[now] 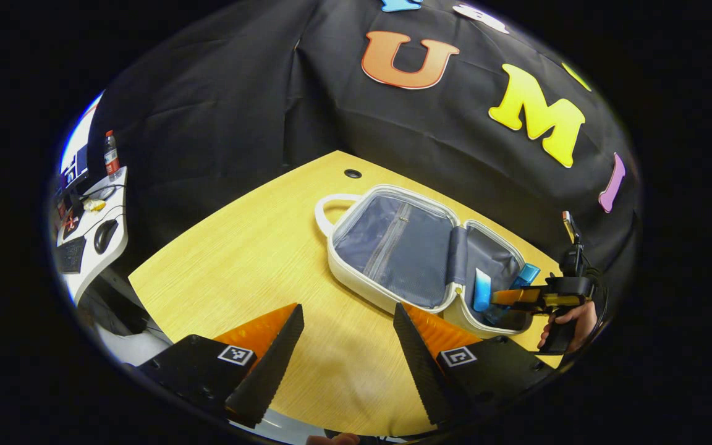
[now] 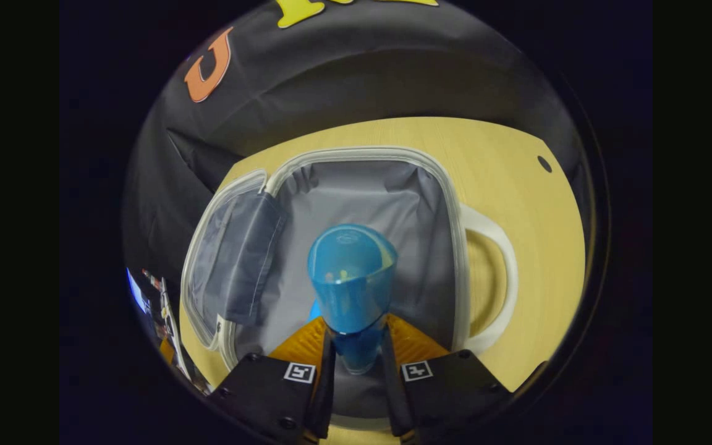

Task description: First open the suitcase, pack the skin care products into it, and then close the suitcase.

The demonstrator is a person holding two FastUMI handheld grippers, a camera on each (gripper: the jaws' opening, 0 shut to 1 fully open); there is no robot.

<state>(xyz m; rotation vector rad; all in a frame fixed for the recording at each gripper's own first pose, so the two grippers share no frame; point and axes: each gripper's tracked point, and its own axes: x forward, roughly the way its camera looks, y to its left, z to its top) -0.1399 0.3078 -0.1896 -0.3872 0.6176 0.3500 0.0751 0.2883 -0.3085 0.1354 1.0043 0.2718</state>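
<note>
My right gripper is clamped on a translucent blue plastic skincare bottle, long axis pointing along the fingers, right over the grey-lined right half of the open white hard-shell suitcase on the yellow wood counter. A light blue tube already lies in there. My left gripper is wide open, empty, farther off; the drop looks right-hand work.

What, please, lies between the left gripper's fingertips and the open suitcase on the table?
In the left gripper view, just bare table lies between the left gripper and the open suitcase; nothing stands on that stretch of wood.
</note>
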